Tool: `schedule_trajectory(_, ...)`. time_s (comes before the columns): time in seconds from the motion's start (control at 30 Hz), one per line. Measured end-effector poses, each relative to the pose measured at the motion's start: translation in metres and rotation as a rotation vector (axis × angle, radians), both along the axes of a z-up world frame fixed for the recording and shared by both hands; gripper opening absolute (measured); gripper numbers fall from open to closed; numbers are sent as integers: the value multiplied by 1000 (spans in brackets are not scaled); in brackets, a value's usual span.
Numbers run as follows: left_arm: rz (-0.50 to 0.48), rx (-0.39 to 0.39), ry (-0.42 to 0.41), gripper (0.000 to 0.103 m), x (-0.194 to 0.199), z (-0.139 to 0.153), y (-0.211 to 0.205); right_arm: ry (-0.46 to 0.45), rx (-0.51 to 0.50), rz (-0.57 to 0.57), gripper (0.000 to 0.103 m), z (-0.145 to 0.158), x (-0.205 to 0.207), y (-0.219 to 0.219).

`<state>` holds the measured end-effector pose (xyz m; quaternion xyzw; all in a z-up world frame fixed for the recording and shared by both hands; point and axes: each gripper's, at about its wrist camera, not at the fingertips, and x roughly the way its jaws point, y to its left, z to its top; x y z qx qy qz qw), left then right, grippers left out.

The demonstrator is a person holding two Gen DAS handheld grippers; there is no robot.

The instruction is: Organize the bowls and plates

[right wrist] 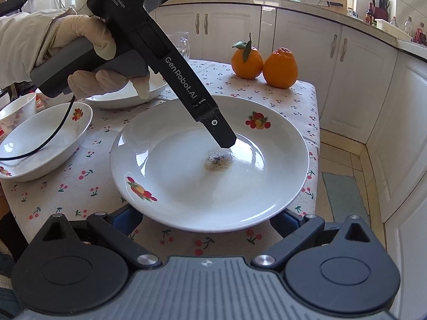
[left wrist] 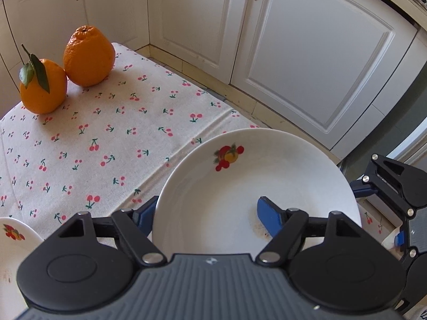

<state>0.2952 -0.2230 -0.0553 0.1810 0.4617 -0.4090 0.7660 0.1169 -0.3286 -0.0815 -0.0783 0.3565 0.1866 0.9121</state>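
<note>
Plate (left wrist: 256, 186), left wrist view: overhangs bench (left wrist: 112, 133) near corner edge; left tool (left wrist: 210, 217) clamped on its rim, one blue pad inside, one outside. Oranges (left wrist: 88, 56) far corner, cloth between bare.
Right wrist view: right tool (right wrist: 205, 220) under plate's (right wrist: 186, 192) near rim, pads hidden, grip cannot tell. Bowl (right wrist: 40, 144) left, apart.

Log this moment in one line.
left tongs: shut on plate | right tongs: open, at plate's near rim | bowl: on table
</note>
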Motion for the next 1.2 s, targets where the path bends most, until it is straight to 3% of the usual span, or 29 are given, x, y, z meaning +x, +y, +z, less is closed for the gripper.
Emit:
schedule_trajectory(0.73, 21, -6, -10, 78, 21, -9, -9, 7, 22, -48, 103, -6, 24, -7)
schedule_trajectory(1.2, 43, -16, -123, 86, -14, 28, 15, -4, 26, -95, 103, 15, -7, -3)
